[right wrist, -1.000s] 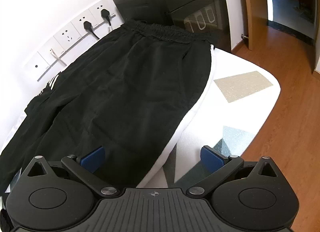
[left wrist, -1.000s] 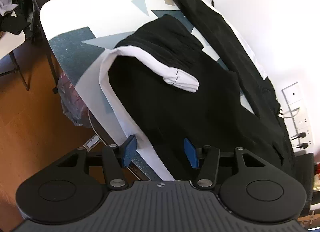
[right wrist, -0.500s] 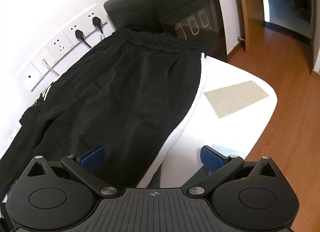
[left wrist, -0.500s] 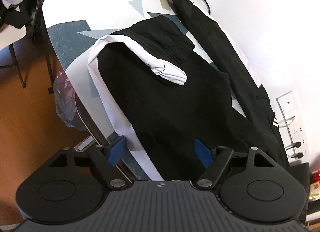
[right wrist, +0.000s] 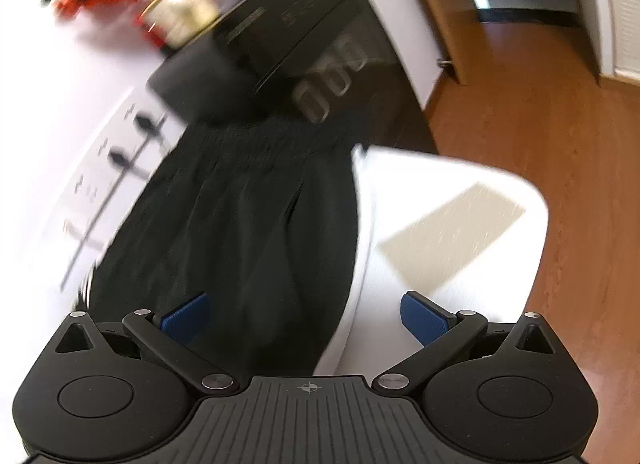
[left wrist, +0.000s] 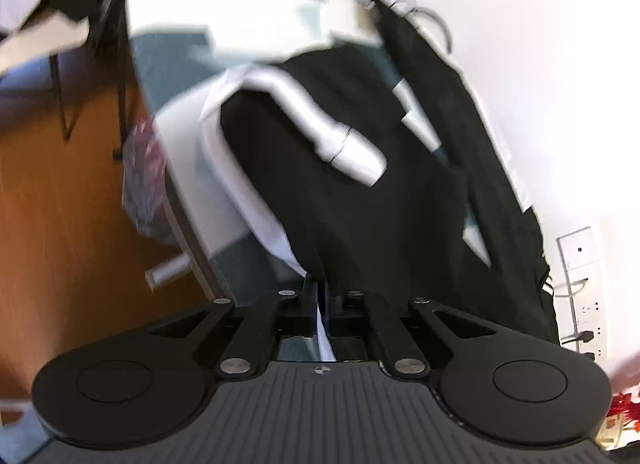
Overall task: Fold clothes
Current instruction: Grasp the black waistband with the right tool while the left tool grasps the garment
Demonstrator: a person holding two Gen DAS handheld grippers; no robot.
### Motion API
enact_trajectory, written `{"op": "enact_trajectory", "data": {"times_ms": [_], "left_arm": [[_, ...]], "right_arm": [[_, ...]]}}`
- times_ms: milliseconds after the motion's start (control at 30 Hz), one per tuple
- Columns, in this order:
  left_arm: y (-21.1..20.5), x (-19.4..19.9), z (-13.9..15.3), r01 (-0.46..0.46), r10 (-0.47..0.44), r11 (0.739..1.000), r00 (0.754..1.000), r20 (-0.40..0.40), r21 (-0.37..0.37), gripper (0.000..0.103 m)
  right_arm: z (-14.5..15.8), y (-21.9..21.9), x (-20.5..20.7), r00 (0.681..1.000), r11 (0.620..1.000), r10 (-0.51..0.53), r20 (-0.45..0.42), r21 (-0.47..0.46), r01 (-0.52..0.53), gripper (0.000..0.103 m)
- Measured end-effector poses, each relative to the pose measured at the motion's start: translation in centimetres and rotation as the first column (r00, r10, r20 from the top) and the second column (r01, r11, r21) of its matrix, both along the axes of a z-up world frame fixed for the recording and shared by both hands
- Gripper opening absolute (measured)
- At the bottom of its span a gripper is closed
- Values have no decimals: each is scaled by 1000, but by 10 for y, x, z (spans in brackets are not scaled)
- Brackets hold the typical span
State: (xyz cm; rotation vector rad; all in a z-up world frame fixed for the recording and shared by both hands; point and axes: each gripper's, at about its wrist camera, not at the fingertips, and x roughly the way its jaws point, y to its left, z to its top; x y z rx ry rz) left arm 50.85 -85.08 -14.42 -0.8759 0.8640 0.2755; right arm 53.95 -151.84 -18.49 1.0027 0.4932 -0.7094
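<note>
Black trousers with a white side stripe (left wrist: 352, 200) lie along the patterned table (left wrist: 180, 64); one leg end with a white cuff (left wrist: 356, 154) is folded back over the fabric. My left gripper (left wrist: 320, 304) is shut on the trousers' white-striped near edge, which runs between its fingers. In the right wrist view the same trousers (right wrist: 248, 224) stretch toward their elastic waistband (right wrist: 256, 140) at the far end. My right gripper (right wrist: 304, 316) is open, its blue pads (right wrist: 186, 314) straddling the white stripe edge (right wrist: 352, 284) just above the cloth.
A second black garment (left wrist: 460, 112) lies along the wall side of the table. Wall sockets with plugs (right wrist: 128, 144) and a black appliance (right wrist: 304, 44) stand beyond the waistband. Wooden floor (right wrist: 560, 124) borders the table edge; a plastic bag (left wrist: 144, 184) hangs below it.
My left gripper went from open to shut on the trousers' striped edge. Both views swung and blurred; the right gripper stayed open and moved closer toward the waistband.
</note>
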Motion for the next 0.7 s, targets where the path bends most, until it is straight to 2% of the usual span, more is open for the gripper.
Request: {"op": "enact_trajectory", "data": {"times_ms": [100,233,300,367,400,433,467,567,700], "left_arm": [[-3,6,10,-4,3,997,1000,6,77,3],[-3,10,9,-39,39,995,999,6,93,3],[-2,13,8,-54,53,994,999,9,97,3],[2,12,7,-72,71,991,997,12,110,3],[4,11,7,-86,85,990,996,12,116,3],[7,11,7,-99,98,989,995,13,113,3],[11,11,6,-107,106,990,994,15,95,3],[18,8,2,-103,102,995,994,26,8,5],[18,6,-9,-90,91,995,995,28,-52,19]], "right_arm": [[-5,-15,-3,998,998,-47,37,31,46,101],[-11,-25,-1,993,994,-102,62,41,100,100],[-12,-24,4,993,995,-93,71,35,91,90],[-14,-23,9,995,997,-59,80,63,54,56],[-15,-23,12,996,996,-46,81,80,39,46],[-17,-23,14,996,995,-32,82,98,24,30],[-17,-23,15,996,994,-24,82,108,15,22],[-15,-20,10,994,995,-32,103,100,22,18],[-15,-23,6,993,992,-45,107,120,32,13]]}}
